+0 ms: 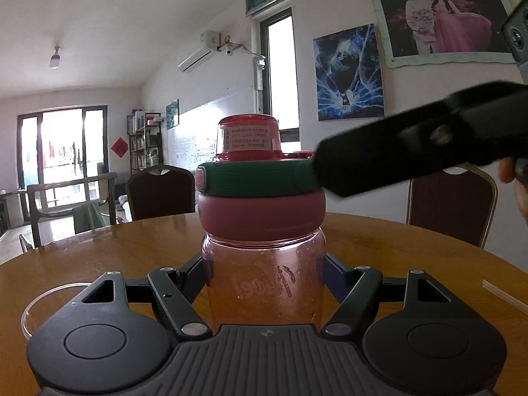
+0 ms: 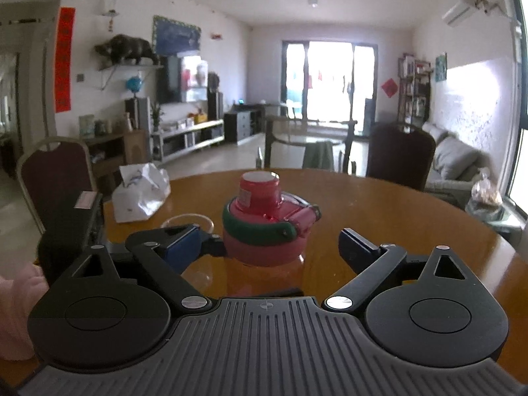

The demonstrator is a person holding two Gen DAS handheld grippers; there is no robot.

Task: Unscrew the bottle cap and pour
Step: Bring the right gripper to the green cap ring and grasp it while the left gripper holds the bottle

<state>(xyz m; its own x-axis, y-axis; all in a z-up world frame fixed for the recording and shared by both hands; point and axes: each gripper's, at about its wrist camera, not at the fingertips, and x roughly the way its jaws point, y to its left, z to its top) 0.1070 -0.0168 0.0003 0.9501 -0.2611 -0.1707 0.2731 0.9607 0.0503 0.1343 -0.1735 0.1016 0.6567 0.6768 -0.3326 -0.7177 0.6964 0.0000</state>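
Your left gripper (image 1: 264, 283) clamps the bottle (image 1: 264, 280), upright on the table (image 1: 99, 250). Its cap (image 2: 262, 231) is on. Your right gripper (image 2: 274, 247) is spread wide around the cap, gripping nothing. The scene fits loosening or retightening.

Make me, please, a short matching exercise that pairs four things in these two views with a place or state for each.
Things:
1. left gripper
2. right gripper
3. cap
4. plastic bag

Places or states:
A. open, its fingers on either side of the cap
B. lying on the table, apart from the bottle
C. shut on the bottle
D. screwed on top of the bottle

Pairs: 1-C, 2-A, 3-D, 4-B
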